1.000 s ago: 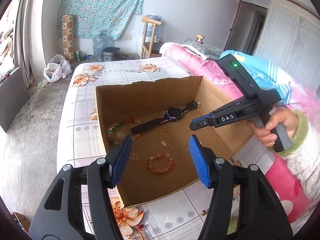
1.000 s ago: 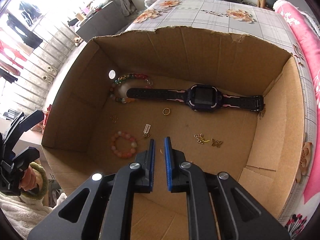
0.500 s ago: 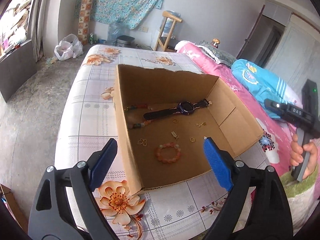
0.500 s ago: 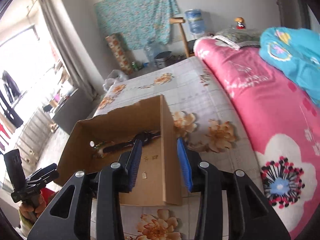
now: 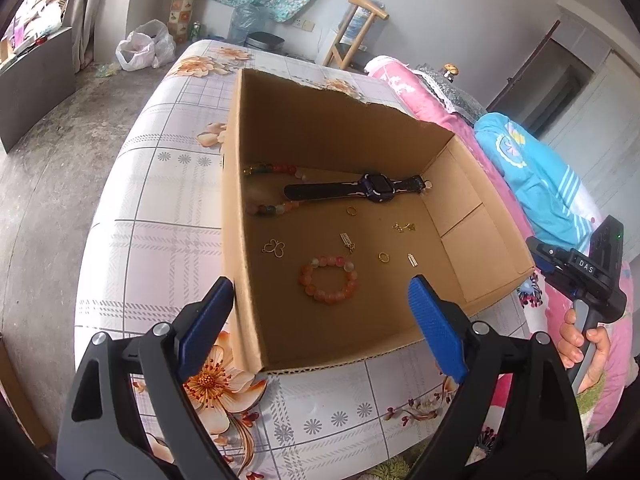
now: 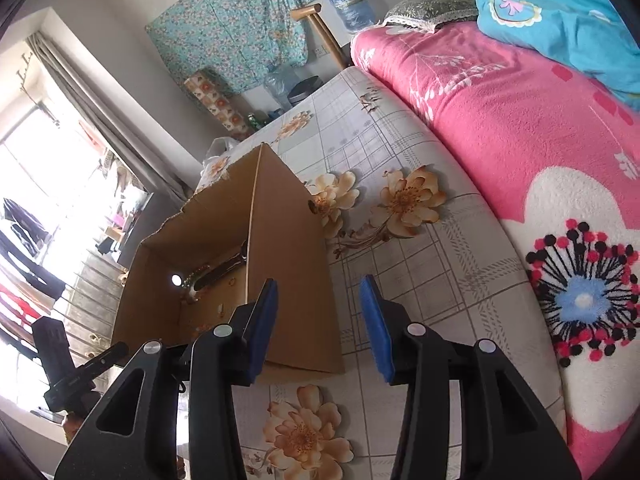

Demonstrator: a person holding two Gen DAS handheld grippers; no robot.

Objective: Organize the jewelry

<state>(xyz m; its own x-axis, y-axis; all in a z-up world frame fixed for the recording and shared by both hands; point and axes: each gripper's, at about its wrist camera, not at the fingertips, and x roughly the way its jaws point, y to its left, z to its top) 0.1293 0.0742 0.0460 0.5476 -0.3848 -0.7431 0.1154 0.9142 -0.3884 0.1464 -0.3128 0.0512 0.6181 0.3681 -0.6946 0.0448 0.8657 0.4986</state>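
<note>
We hold the left claw (image 5: 320,320) wide and empty over the box (image 5: 472,216) to reach the bracelet (image 5: 329,280), while the right claw (image 6: 318,324), half-open and empty, waits aside over the bench (image 6: 420,264)

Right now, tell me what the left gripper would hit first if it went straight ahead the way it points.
Probably the orange bead bracelet on the floor of the cardboard box. The open left gripper aims down into the box, past its near edge. Depth is hard to judge, so it could meet bare cardboard beside the bracelet.
</note>
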